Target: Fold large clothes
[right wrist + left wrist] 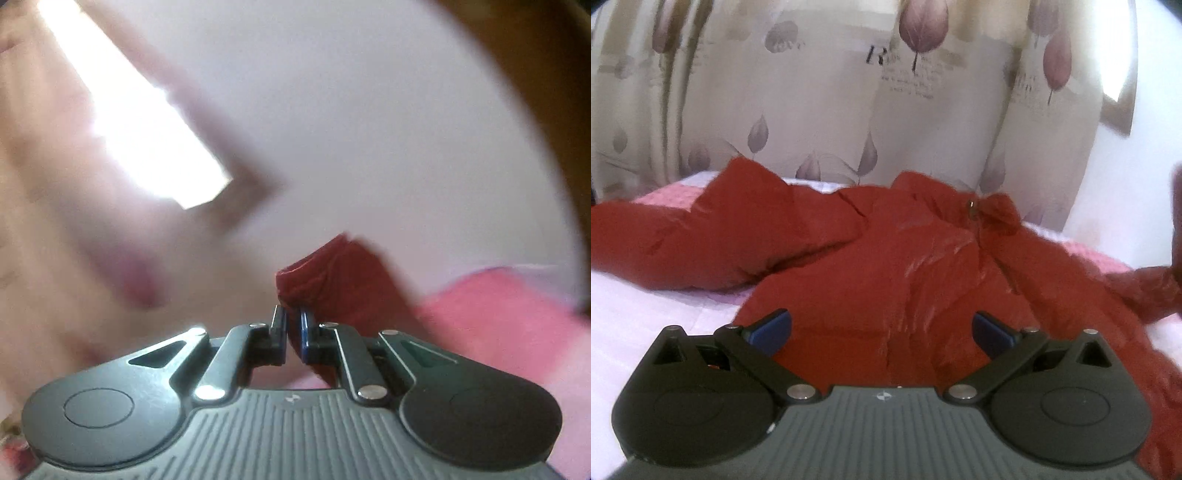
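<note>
Left gripper (pixel 882 328) spread wide, hovering above red puffer jacket (pixel 871 258) on bed (pixel 635 314). Right gripper (pixel 293 332) pinching jacket's cuff (pixel 314 280), blurred window (pixel 140 129) at ten o'clock

the red puffer jacket (pixel 886 251) is slick, glossy quilted cloth. the pink blanket (pixel 665 197) under it looks fuzzy and matt. the leaf-print curtain (pixel 820 110) behind is thin, smooth fabric. the left gripper (pixel 881 330) is matt black plastic with shiny metal pins and blue pads (pixel 772 328).
</note>
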`<state>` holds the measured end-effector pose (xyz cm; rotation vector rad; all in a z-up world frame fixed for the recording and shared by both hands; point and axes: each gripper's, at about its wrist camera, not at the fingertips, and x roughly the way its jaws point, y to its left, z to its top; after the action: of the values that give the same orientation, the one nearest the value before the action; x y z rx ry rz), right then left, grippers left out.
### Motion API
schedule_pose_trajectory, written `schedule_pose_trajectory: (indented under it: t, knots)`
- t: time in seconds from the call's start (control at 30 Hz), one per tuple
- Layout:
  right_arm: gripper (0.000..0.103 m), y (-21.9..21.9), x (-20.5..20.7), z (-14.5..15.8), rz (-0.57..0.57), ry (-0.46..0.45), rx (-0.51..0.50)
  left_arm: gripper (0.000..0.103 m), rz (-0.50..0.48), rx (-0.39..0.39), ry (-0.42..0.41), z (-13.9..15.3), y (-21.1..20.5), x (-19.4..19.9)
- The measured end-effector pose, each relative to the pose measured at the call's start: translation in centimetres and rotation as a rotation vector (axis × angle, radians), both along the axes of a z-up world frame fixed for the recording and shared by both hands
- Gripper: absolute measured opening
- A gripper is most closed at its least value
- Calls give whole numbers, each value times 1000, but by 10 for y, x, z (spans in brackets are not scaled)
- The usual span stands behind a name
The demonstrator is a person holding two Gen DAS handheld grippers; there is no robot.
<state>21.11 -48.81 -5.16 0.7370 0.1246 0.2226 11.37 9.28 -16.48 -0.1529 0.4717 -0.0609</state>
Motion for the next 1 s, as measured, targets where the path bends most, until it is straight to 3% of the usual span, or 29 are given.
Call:
schedule_pose_trajectory:
  t: [0.17, 0.33, 0.43, 0.53, 0.57, 0.6, 0.67, 0.7, 0.73, 0.77, 0.83, 0.9, 0.97, 1.0]
  knots:
    - [7, 137, 38, 6, 268, -41, -41, 103, -1, -9, -50, 21, 6, -20]
    - [7, 260, 63, -38, 488, 34, -122, 103, 15, -6, -94, 33, 18, -34]
    - [7, 307, 62, -65, 564, 106, -183, 103, 28, -11, -89, 33, 26, -36]
    - [8, 319, 56, -80, 600, 169, -236, 103, 32, -21, -72, 31, 31, -34]
    - [8, 318, 52, -76, 566, 182, -278, 103, 32, -19, -72, 31, 32, -34]
    - [8, 317, 40, -70, 526, 191, -390, 103, 29, -17, -73, 30, 33, -34]
    - [14, 315, 24, -59, 427, 195, -642, 103, 10, -15, -71, 30, 32, -33]
    - [31, 310, 17, -58, 374, 197, -776, 103, -2, -19, -69, 29, 34, -33]
    - [57, 298, 12, -59, 339, 209, -877, 103, -18, -33, -60, 29, 33, -30]
    - [66, 283, 7, -61, 314, 217, -935, 103, -42, -57, -44, 31, 32, -26]
    - [67, 242, -7, -64, 352, 239, -823, 103, -95, -113, -25, 37, 27, -17]
    - [68, 187, -10, -66, 373, 307, -500, 103, -130, -141, -33, 42, 18, -10]
    - [68, 143, -3, -75, 305, 356, -215, 103, -160, -149, -42, 44, 7, -2]
    - [70, 132, 1, -81, 259, 381, -142, 103, -155, -141, -46, 42, 1, 0]
